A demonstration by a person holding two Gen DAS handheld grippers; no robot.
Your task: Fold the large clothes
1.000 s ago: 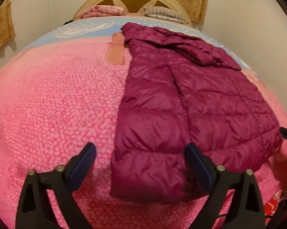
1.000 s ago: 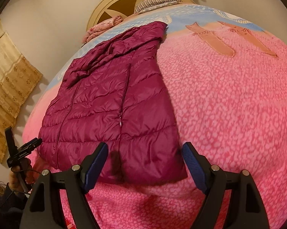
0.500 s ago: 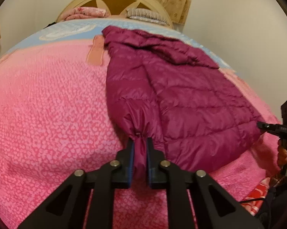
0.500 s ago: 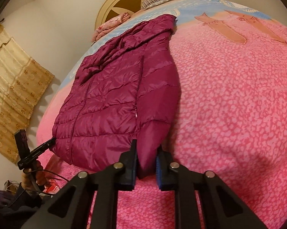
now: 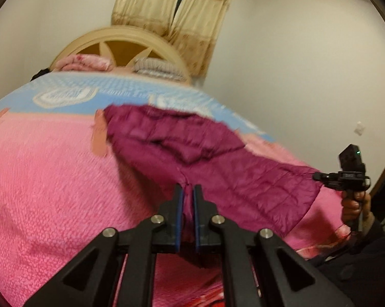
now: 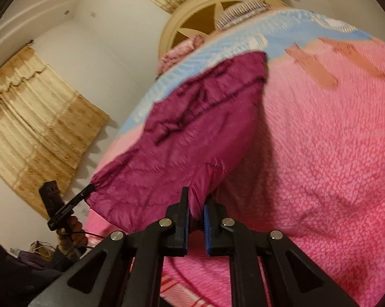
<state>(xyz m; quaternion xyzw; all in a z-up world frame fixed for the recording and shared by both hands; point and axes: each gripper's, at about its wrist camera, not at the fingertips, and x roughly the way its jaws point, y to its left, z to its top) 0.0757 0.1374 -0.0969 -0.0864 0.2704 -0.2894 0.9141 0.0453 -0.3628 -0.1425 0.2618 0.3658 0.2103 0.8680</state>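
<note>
The purple quilted jacket (image 5: pixel 218 158) lies on the bed, w/ its collar end toward the headboard (image 5: pixel 120 43) and its hem end toward the camera. The hem end is off the bedspread: both near corners are pinched and the cloth hangs betw. them, while the upper part rests on the cover. Both views are a bit blurred.

The left gripper (image 5: pixel 188 192) is closed on one hem corner; a fold of purple cloth sits betw. its blue-padded fingers (image 5: pixel 179 204), pads pressing on it. The right gripper (image 6: pixel 195 202) is closed on the other hem corner in the same way, cloth bunched betw. its fingers (image 6: pixel 184 217). In the left view the right gripper shows at the right edge, its tip touching the jacket corner, w/ a hand (image 5: pixel 356 204) around its handle. In the right view the left gripper shows at lower left, its tip at the gathered corner, also w/ a hand (image 6: pixel 72 235) on it.

The bedspread (image 5: pixel 43 179) is pink w/ a small speckled pattern, and it turns light blue near the headboard. A pink folded blanket (image 5: pixel 82 62) and a striped pillow (image 5: pixel 156 69) lie against the round cream headboard. Beige curtains (image 5: pixel 177 12) hang behind the bed, and another curtain (image 6: pixel 33 112) shows on the side wall in the right view. Walls are white.
</note>
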